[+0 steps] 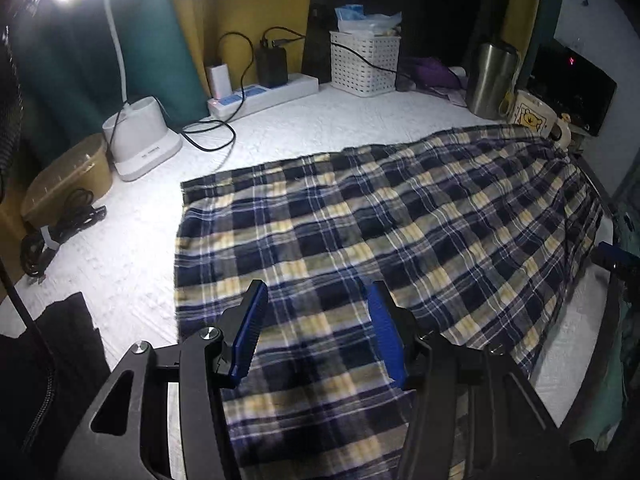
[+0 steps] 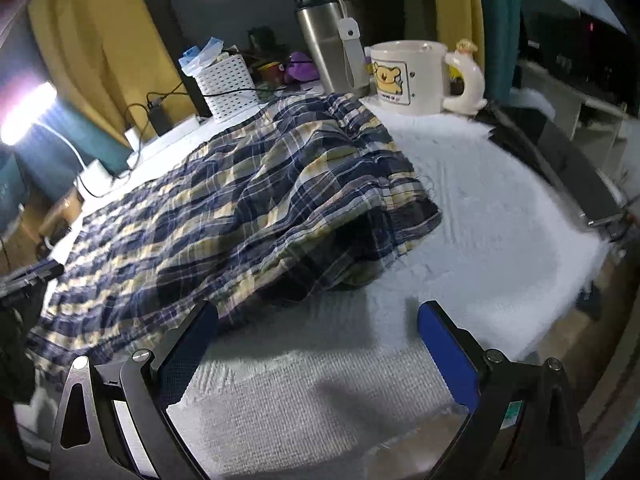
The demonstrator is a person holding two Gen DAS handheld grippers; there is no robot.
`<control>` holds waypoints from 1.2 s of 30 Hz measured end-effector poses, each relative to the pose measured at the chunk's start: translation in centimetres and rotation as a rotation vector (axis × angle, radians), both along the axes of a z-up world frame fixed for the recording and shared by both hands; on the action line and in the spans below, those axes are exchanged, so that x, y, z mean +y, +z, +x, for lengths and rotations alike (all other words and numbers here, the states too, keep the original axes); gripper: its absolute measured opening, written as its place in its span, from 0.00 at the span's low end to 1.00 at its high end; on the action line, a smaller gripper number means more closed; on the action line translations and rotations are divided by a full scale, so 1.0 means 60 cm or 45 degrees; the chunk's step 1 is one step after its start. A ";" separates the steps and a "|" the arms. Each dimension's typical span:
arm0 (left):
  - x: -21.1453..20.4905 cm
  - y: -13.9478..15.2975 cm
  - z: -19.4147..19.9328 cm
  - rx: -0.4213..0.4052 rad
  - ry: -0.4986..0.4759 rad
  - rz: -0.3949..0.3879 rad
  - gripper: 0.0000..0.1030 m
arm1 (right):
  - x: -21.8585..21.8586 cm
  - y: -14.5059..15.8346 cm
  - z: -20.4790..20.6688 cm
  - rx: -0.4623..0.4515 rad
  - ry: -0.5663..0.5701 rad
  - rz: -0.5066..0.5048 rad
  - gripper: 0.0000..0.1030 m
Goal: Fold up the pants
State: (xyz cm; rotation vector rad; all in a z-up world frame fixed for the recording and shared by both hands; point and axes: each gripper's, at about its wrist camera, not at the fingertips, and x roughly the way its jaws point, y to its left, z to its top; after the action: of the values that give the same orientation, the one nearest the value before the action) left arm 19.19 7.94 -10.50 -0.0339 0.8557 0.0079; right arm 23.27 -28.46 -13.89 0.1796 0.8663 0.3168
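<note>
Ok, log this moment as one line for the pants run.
plaid pants: spread on white cloth | left gripper: open above pants | right gripper: open beside waistband edge | nothing gripped

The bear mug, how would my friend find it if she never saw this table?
Start at the plaid pants spread on the white table cover. Just past their bunched end stands a tall steel tumbler, and beside it the mug. It is cream, with a yellow bear picture and a figurine handle.
</note>
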 end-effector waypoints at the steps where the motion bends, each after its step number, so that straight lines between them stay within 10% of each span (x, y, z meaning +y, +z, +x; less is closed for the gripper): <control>1: -0.003 -0.001 0.000 0.005 0.004 0.003 0.51 | 0.000 0.000 0.005 -0.002 0.007 0.013 0.97; 36: 0.039 -0.037 0.032 0.092 0.113 0.002 0.51 | 0.046 0.003 0.154 0.036 0.063 0.258 0.99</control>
State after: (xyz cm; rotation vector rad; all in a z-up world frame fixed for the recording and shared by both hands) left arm 21.11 10.30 -12.70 -0.0708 0.9257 0.0937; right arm 32.48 -25.70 -13.69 0.3517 0.8667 0.4494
